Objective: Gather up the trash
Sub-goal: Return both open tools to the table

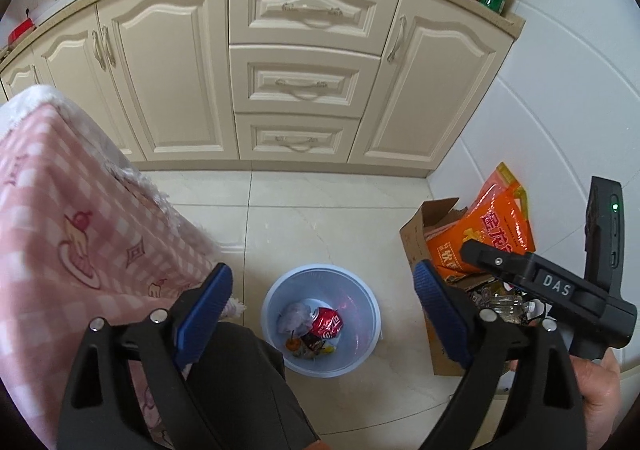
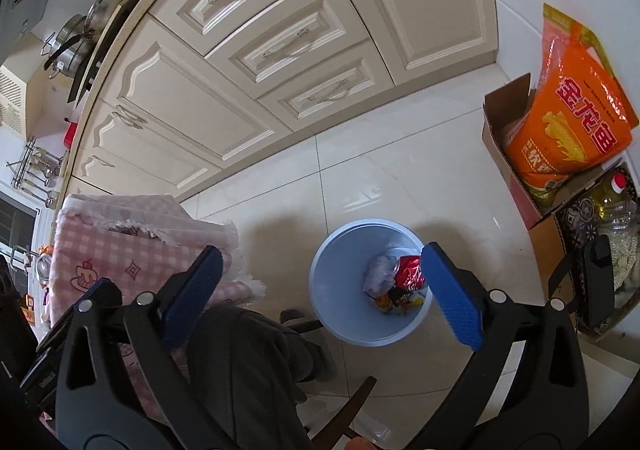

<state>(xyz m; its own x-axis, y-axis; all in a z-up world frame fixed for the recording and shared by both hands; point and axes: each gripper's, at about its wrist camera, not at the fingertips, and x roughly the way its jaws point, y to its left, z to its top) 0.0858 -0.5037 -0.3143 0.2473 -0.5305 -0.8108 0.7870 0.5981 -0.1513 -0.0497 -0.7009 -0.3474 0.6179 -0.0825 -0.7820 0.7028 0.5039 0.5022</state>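
Blue-padded left claw [image 1: 322, 320] fills the foreground, spread wide w/ nothing between its fingers. Below it, on the tiled floor [image 1: 340, 217], sits a pale blue bin [image 1: 362, 350] holding trash: a crushed red can [image 1: 328, 324], a crumpled whitish wrapper [image 1: 294, 316] & small scraps. Right claw [image 2: 320, 292] also spread & empty, hovering above the same bin. Left: pink checked cloth [image 1: 60, 230]. Right: cardboard box [image 1: 416, 242] w/ an orange bag [image 1: 496, 226]. Behind: cream kitchen cabinets [image 1: 304, 65].
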